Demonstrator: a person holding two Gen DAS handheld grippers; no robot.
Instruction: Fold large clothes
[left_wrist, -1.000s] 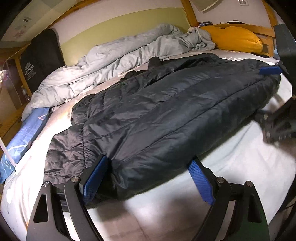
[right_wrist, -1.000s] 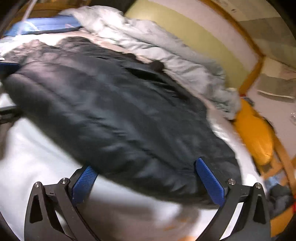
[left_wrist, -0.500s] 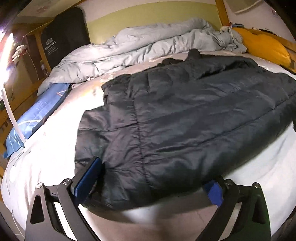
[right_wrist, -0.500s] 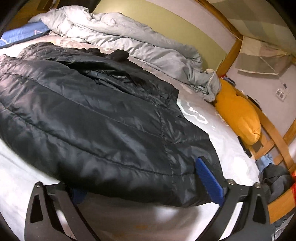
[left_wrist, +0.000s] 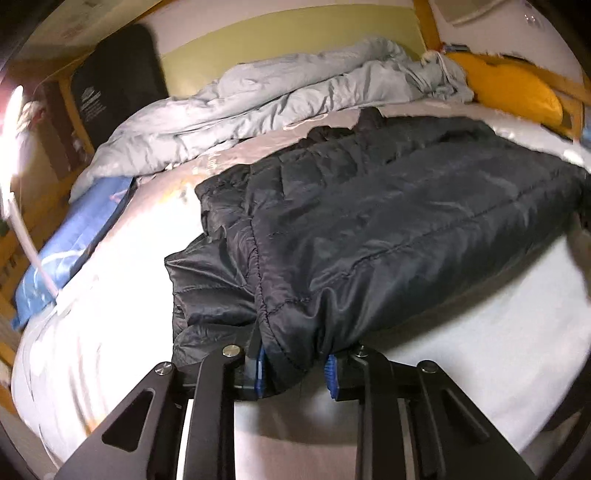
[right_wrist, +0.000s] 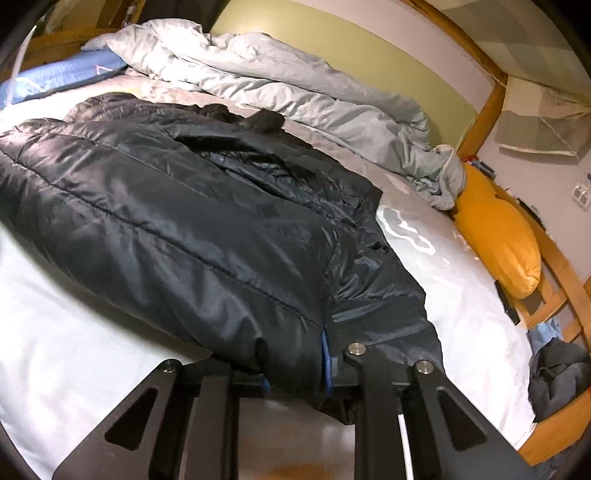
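Left wrist view showed left gripper (left_wrist: 295, 365) pinching the dark puffer jacket (left_wrist: 388, 221) at its near hem; right gripper (right_wrist: 295, 365) likewise clamped on hem. Jacket lay along mattress (left_wrist: 110, 314) near edge, long axis left-right. Best lifted evenly, both corners level, folding toward duvet (right_wrist: 295, 85)

Both cameras sit low at the near edge of the bed (left_wrist: 461, 350), each looking forward between its own gripper's fingers. The left wrist view faces across the mattress toward the grey duvet (left_wrist: 295, 96); the right wrist view faces the same way from farther right. Both share the black jacket (left_wrist: 388, 221), duvet and yellow pillow (right_wrist: 498, 236), seen close.
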